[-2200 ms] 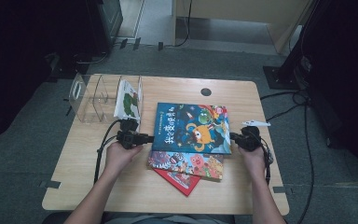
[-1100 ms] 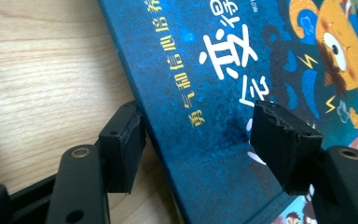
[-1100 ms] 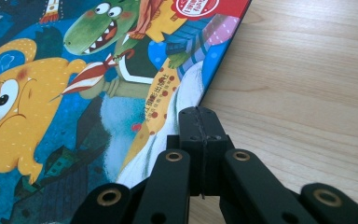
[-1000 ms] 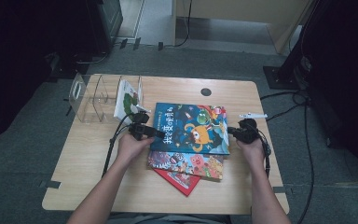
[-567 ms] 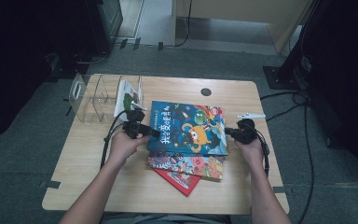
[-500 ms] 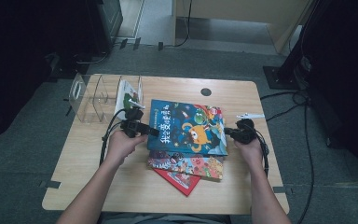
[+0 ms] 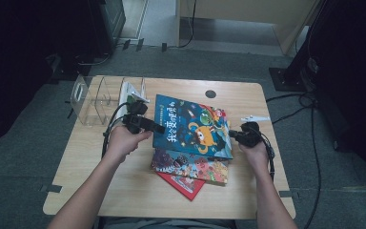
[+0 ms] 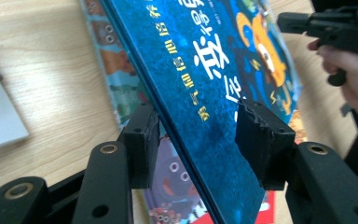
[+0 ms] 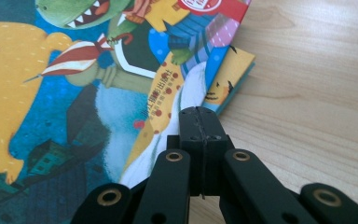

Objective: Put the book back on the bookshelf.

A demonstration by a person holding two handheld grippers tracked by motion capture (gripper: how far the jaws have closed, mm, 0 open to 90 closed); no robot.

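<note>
- Blue book (image 7: 193,126): raised at its spine edge above the book stack (image 7: 190,167) on the worktop (image 7: 124,191), tilted for lifting clear
- Left hand-held gripper (image 8: 198,140): jaws straddle the spine edge, a gap showing, not clamped
- Right hand-held gripper (image 9: 200,119): clenched, jaws pressed together at the book's far edge, steadying it

I count three picture books stacked mid-desk: blue one (image 7: 193,125) on top, a second (image 7: 190,166), a red third (image 7: 183,184). One more book (image 7: 132,93) in one clear rack (image 7: 88,98).
</note>
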